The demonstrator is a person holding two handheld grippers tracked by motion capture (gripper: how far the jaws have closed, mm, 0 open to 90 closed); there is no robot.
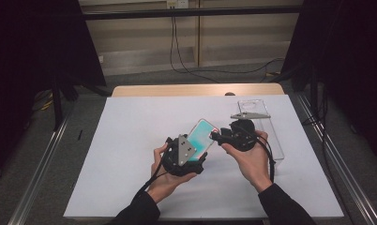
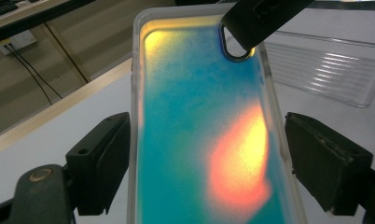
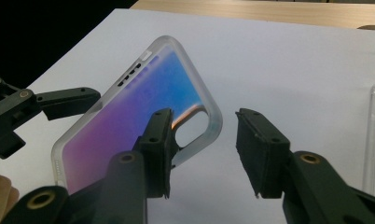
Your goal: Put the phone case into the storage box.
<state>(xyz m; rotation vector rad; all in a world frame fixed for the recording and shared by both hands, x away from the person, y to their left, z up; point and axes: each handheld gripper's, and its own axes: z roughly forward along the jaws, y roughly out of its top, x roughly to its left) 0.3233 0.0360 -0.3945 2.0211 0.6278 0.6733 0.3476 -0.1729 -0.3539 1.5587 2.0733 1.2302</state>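
Looking down from the high view, the phone case (image 1: 201, 137) is held above the white sheet (image 1: 130, 140) on the bench (image 1: 196, 89), just at the middle, its long axis running from 7 o'clock up to 1 o'clock; the left hand-held gripper (image 1: 194, 157) has its lower end, and the right hand-held gripper (image 1: 215, 135) comes in from 3 o'clock to the upper corner, so the right hand is nearer the camera cutout; a clear tray (image 1: 264, 126) lies at 2 o'clock behind the right hand. In the left gripper view the case (image 2: 204, 130) runs straight away toward 12 o'clock between the two jaws, which stand apart at either long edge with slivers of gap showing, so I cannot tell whether they clamp it; a jaw of the other gripper reaches the cutout at 1 o'clock. In the right gripper view the jaws are spread wide; the case (image 3: 129, 116) lies at 10 o'clock, and the left-hand jaw sits at the cutout corner while the other stands clear at 3 o'clock; the coming move, I judge, turns on closing over that corner edge.
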